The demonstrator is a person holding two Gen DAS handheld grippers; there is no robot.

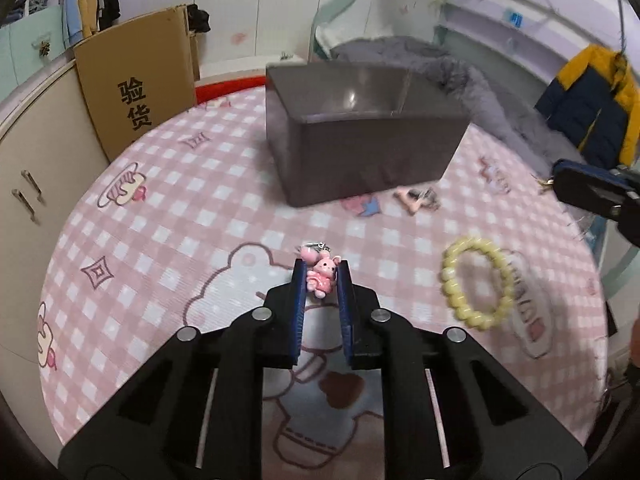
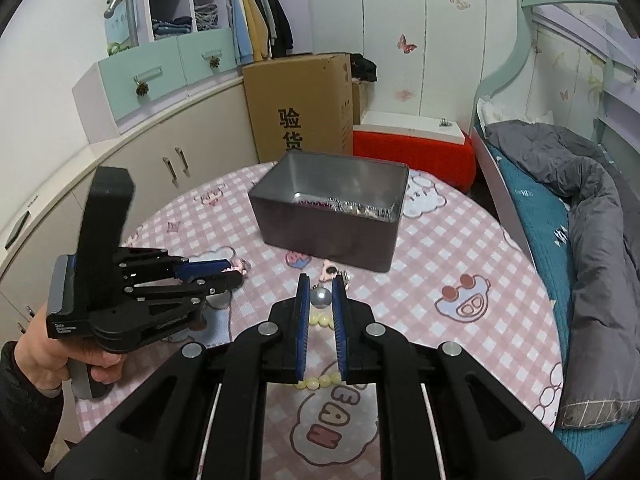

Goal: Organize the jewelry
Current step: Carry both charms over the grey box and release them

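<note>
My left gripper (image 1: 321, 276) is shut on a pink rabbit charm (image 1: 322, 276) with a small metal clasp, above the pink checked tablecloth (image 1: 168, 216). It also shows in the right wrist view (image 2: 230, 271) at the left, held by a hand. My right gripper (image 2: 320, 290) is shut on a grey metal bead (image 2: 321, 297) and hovers over a yellow bead bracelet (image 2: 320, 381). The bracelet (image 1: 476, 282) lies to the right of my left gripper. A grey open tin box (image 2: 332, 216) stands at the table's middle, with small shiny pieces inside; it also shows in the left wrist view (image 1: 360, 136).
A small charm (image 1: 418, 199) lies on the cloth by the box. A cardboard box (image 2: 300, 104) and a red stool (image 2: 412, 148) stand beyond the table. Cabinets (image 2: 132, 168) are at the left, a bed with a grey quilt (image 2: 592, 216) at the right.
</note>
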